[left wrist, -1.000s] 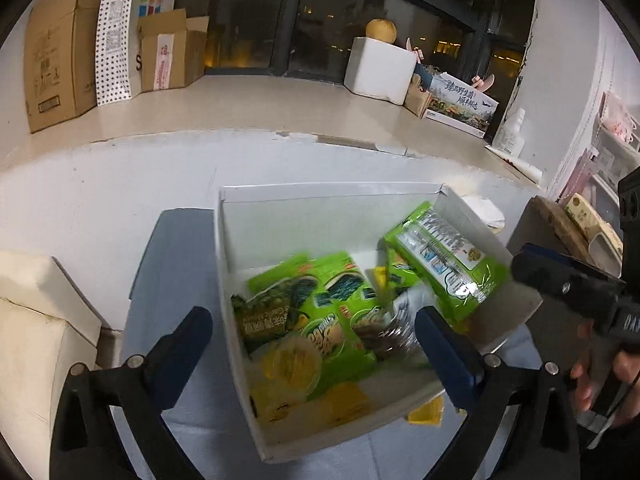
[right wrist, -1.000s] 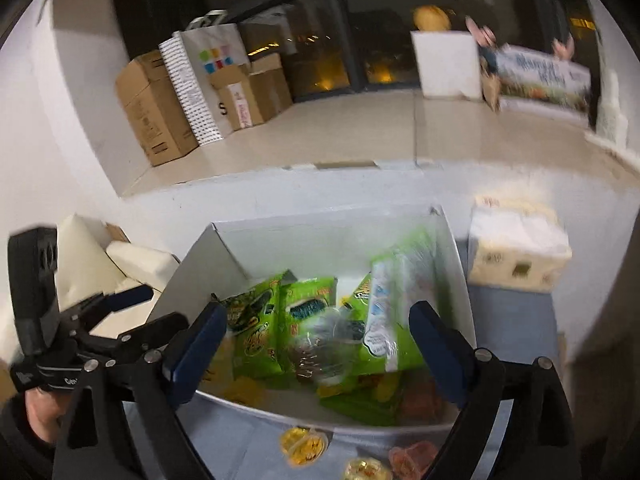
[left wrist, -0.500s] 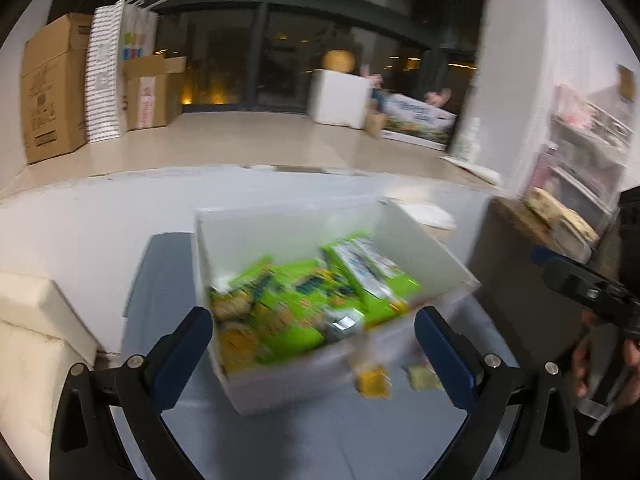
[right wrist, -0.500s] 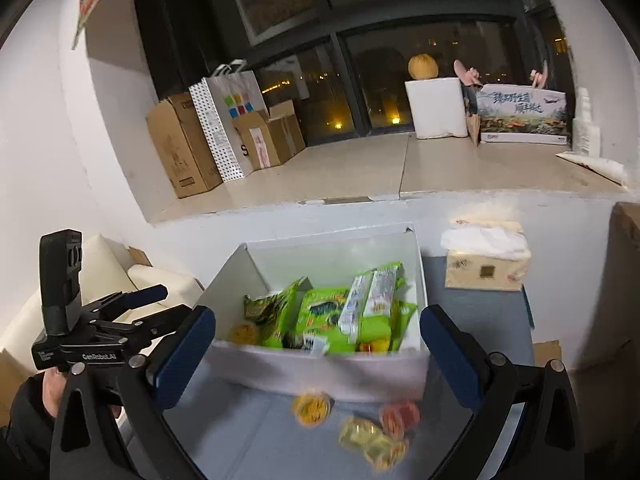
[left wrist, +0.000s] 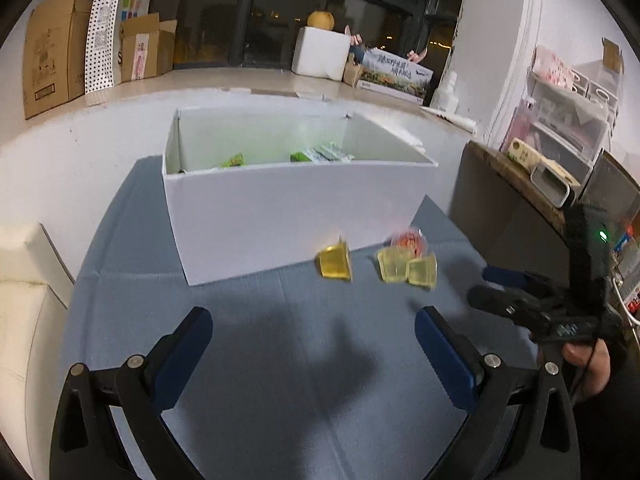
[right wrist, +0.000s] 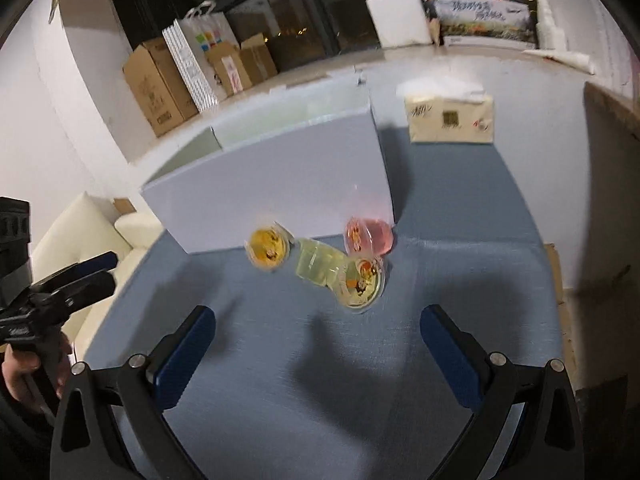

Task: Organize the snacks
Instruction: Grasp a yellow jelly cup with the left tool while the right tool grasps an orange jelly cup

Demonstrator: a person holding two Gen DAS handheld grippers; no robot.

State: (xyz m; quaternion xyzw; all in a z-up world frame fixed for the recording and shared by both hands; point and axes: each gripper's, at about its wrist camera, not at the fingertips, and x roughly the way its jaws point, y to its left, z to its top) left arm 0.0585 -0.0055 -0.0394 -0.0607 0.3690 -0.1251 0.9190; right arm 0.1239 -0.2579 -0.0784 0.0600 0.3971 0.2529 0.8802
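- We see a white box (left wrist: 296, 216) standing on a blue cloth (left wrist: 280, 360) that covers the table.
- Green snack packs (left wrist: 320, 156) lie inside the box. From the left camera we can only see their tops over the near wall.
- Four little jelly cups lie on the cloth, just in front of the box.
- The orange-yellow cup (right wrist: 267, 249) is the one most to the left. It lies tipped on its side, close to the box wall.
- Two pale yellow cups (left wrist: 406, 270) lie side by side, touching each other.
- The pink cup (right wrist: 368, 237) lies behind them, right by the corner of the box.
- Our left gripper (left wrist: 314, 354) hangs over the bare cloth. Its blue fingers (left wrist: 184, 356) are far apart, and nothing is between them.
- Our right gripper (right wrist: 318, 354) also hangs over the bare cloth, near the cups. Its fingers have just been opening and now stand wide apart. Nothing is between them.
- The cups are in front of both grippers, and neither gripper touches them.
- A tissue pack (right wrist: 450, 118) sits on the cloth to the right of the box, apart from it.
- Brown cardboard boxes (left wrist: 52, 60) and a dotted paper bag (left wrist: 106, 32) stand on the ledge behind, by the dark window.
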